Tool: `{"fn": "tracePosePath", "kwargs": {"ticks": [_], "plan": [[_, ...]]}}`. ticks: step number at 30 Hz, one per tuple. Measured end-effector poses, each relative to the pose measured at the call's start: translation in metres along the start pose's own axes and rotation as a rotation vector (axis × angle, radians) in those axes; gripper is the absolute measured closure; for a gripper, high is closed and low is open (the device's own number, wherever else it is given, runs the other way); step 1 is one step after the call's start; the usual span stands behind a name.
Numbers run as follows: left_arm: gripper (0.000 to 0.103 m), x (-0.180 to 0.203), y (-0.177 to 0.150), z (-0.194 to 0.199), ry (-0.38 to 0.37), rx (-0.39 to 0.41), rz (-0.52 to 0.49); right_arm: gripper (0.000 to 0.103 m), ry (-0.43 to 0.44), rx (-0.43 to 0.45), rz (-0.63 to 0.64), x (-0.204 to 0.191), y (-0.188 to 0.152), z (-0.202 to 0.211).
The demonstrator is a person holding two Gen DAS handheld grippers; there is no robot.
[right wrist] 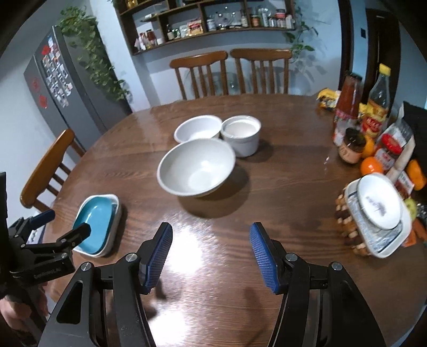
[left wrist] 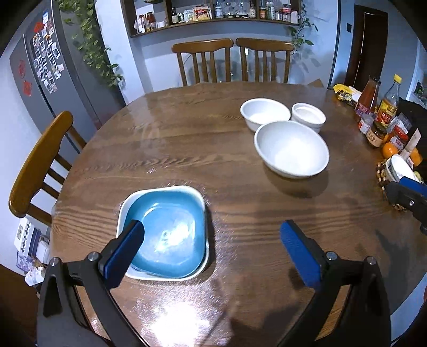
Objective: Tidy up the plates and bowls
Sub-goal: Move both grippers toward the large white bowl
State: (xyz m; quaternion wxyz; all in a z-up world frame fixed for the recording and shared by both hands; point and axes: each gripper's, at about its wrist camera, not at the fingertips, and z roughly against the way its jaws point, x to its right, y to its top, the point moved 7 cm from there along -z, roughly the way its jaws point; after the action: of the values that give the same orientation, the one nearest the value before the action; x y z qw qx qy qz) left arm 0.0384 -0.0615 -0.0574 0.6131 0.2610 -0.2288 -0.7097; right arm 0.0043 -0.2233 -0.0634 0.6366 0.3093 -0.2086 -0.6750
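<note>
Both tongs stand open and empty: left gripper (left wrist: 210,248), right gripper (right wrist: 210,256). Blue plate (left wrist: 165,232) sits nested lower left; large white bowl (right wrist: 196,168) at centre. I would grip its rim squarely.

Round wooden table (left wrist: 186,149), wooden chairs (left wrist: 202,61), grey fridge (left wrist: 48,72), shelf (left wrist: 213,16), perhaps spices.

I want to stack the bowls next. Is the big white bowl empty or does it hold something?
Empty. The big white bowl sits upright on the table, and both views show only its bare white inside.
</note>
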Motion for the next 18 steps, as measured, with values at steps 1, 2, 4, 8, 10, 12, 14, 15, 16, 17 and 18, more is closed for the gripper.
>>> {"fn": "tracePosePath", "kwargs": {"ticks": [1,2,4,8,10,12,14,15,16,17,18], "plan": [[0.001,0.002,0.003,0.001,-0.001,0.006,-0.001,0.042,-0.002,0.005,0.001,0.002,0.003,0.002],[0.001,0.005,0.008,0.001,-0.004,0.014,-0.003,0.042,-0.005,0.010,0.003,0.005,0.007,0.004],[0.001,0.009,0.016,0.002,-0.008,0.028,-0.004,0.042,-0.013,0.021,0.012,0.007,0.014,0.007],[0.001,0.016,0.036,0.001,-0.013,0.058,-0.011,0.042,-0.014,0.045,0.021,0.010,0.032,0.011],[0.001,0.018,0.046,0.000,-0.020,0.069,-0.010,0.042,-0.021,0.052,0.020,0.011,0.039,0.011],[0.001,0.020,0.059,-0.004,-0.021,0.079,-0.009,0.042,-0.028,0.062,0.028,0.011,0.050,0.008],[0.001,0.023,0.069,-0.009,-0.026,0.081,-0.009,0.042,-0.031,0.068,0.036,0.012,0.059,0.005],[0.001,0.023,0.072,-0.012,-0.026,0.079,-0.008,0.042,-0.033,0.069,0.038,0.012,0.064,0.003],[0.001,0.024,0.076,-0.016,-0.027,0.078,-0.006,0.042,-0.037,0.068,0.034,0.012,0.069,-0.001],[0.001,0.026,0.081,-0.021,-0.026,0.074,-0.006,0.042,-0.036,0.067,0.034,0.012,0.072,-0.004],[0.001,0.026,0.083,-0.025,-0.025,0.070,-0.006,0.042,-0.030,0.064,0.035,0.011,0.075,-0.009]]}}
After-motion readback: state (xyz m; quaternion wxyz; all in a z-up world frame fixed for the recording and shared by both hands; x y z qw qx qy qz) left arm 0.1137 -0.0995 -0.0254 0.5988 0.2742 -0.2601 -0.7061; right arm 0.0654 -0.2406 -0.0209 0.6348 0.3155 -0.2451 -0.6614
